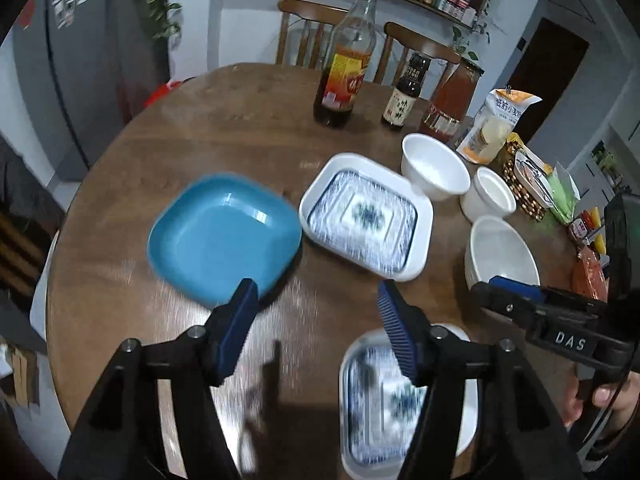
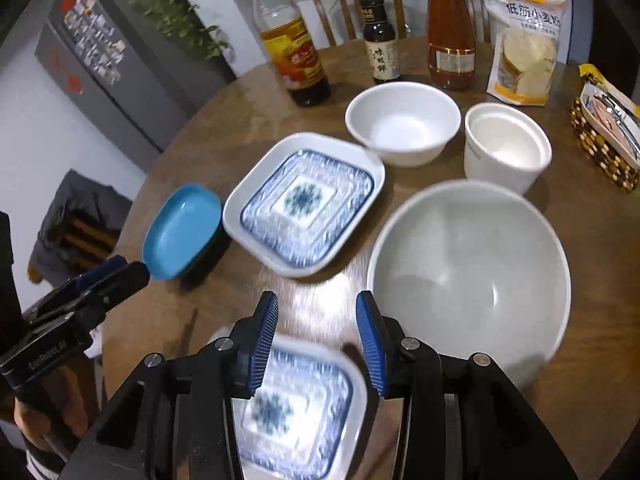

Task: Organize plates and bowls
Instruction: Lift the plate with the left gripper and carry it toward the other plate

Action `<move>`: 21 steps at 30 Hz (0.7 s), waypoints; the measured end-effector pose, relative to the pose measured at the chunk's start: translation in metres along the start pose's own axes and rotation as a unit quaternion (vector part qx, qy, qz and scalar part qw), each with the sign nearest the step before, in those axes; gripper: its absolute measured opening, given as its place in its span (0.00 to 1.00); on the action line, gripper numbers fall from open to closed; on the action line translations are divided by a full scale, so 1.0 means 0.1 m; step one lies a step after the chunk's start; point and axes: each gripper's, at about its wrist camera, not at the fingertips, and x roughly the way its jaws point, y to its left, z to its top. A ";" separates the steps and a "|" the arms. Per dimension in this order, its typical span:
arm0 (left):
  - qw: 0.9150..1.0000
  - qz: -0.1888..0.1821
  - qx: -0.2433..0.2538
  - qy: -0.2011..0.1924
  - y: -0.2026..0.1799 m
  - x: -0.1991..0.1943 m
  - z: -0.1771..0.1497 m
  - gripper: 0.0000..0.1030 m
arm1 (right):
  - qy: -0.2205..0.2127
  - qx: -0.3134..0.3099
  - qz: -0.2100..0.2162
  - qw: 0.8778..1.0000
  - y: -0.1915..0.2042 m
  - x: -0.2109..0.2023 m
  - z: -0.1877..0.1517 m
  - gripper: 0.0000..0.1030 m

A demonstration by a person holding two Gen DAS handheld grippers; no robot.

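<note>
Ribbed blue pads tip the black fingers of the left hand-held gripper (image 1: 316, 300), spread wide with nothing between them, hanging above the round, glossy brown wooden counter (image 1: 224, 120). Just below its right finger lies a white square ceramic plate with a blue patterned centre (image 1: 368, 408), blurred, near the counter's front edge. The right hand-held gripper (image 2: 317, 310) stands part-way open over that same plate — its pads clear of the rim, pinching nothing.

Further in, a matte turquoise square plastic plate (image 1: 224, 236) sits beside a second white square plate with the blue pattern (image 1: 366, 216), the two edges close or just touching; blur hides which. Right of them stand a large, smooth white ceramic bowl (image 2: 468, 276), a smaller white round bowl (image 2: 402, 122) and a straight-sided white ceramic cup (image 2: 506, 146) — all upright and empty.

Behind them stand a clear plastic bottle with a yellow cap (image 1: 346, 56), a small dark glass sauce bottle (image 1: 406, 92), a tall jar of orange-red liquid (image 1: 450, 100) and a flour bag (image 1: 496, 124).
</note>
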 end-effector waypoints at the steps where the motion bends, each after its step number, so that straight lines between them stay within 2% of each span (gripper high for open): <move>1: 1.000 0.002 0.004 0.001 -0.01 0.06 0.10 0.64 | 0.000 0.003 -0.001 1.000 -0.01 0.02 0.05 0.40; 6: 0.999 0.010 0.048 0.011 -0.06 0.39 0.48 0.64 | 0.016 -0.004 -0.032 0.999 0.02 0.28 0.39 0.40; 11: 0.996 0.019 0.076 0.052 -0.04 0.86 0.78 0.62 | 0.042 -0.018 -0.094 0.995 0.02 0.61 0.67 0.40; 15: 0.992 0.031 0.098 0.067 -0.05 1.14 0.92 0.61 | 0.076 -0.038 -0.139 0.987 0.00 0.86 0.81 0.40; 18: 0.988 0.024 0.122 0.088 -0.10 1.31 0.94 0.50 | 0.103 -0.056 -0.139 0.983 0.00 1.02 0.85 0.40; 21: 0.985 0.019 0.133 0.104 -0.12 1.41 0.93 0.39 | 0.112 -0.056 -0.138 0.982 0.00 1.09 0.86 0.40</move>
